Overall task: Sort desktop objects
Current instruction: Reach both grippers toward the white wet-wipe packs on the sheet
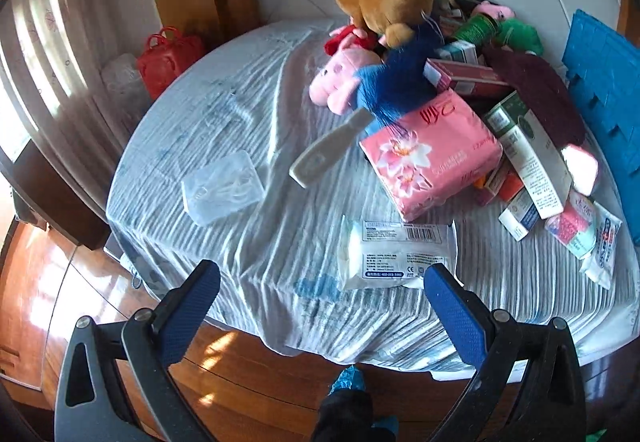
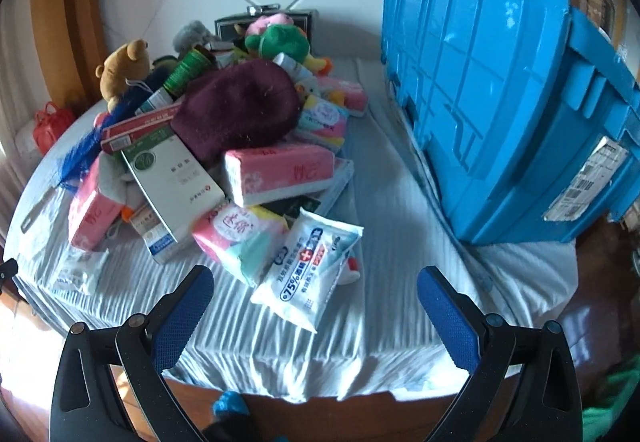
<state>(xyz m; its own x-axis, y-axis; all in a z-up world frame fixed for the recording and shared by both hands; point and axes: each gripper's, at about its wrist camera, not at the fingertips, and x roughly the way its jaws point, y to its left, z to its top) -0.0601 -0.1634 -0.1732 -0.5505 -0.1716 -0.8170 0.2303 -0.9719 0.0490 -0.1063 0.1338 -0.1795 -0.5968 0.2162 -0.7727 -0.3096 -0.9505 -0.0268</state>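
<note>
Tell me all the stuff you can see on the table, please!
table: one, round, white striped cloth over it
crate: one, blue, right side of table
toy pile: several plush toys, brown bear on top, far side
hat: one, maroon, atop the pile
tissue pack: pink, front of pile; more in the heap
boxes: several, white, green, red, in the pile
wipes pack: one, white and blue, near edge
white packet: one, near edge
clear case: one, left, apart
red bag: one, behind table
left gripper: open, empty
right gripper: open, empty

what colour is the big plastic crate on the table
Bright blue crate, seen best in the right wrist view.
</note>
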